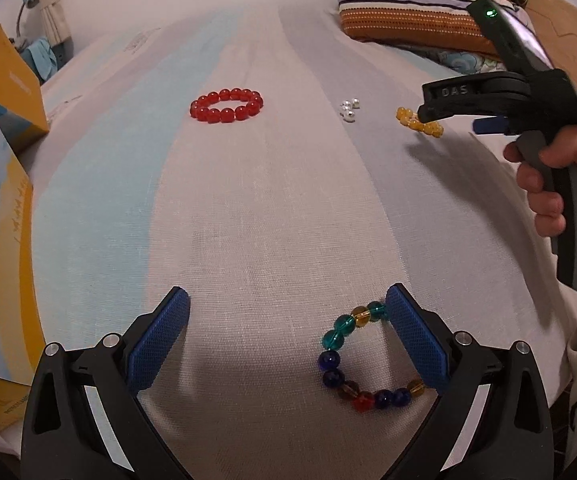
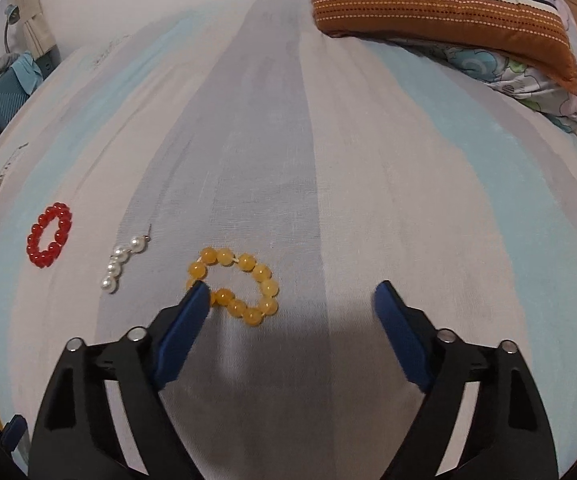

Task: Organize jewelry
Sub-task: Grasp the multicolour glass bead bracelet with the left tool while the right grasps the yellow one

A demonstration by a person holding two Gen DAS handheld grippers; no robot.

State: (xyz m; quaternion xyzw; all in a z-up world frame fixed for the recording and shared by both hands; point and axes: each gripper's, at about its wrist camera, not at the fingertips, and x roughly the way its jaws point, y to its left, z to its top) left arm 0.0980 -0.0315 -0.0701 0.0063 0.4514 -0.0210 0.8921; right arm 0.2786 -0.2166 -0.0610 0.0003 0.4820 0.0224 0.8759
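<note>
We read "DAS" moulded on the black plastic body of our right gripper [image 2: 290,300], seen in the left cam; other print is too blurred to read. Both grippers have blue textured pads. Left gripper [image 1: 286,312] jaws spread wide, multicolour glass-bead bracelet [image 1: 358,360] lying by its right pad. Right jaws also spread, left pad tip overlapping the round yellow bead bracelet [image 2: 234,288]. Glossy red bead bracelet [image 1: 226,105] and a short pearl strand [image 2: 122,265] sit apart on the woven striped sheet [image 1: 268,200], w/ a striped pillow [image 2: 440,0] behind.
</note>
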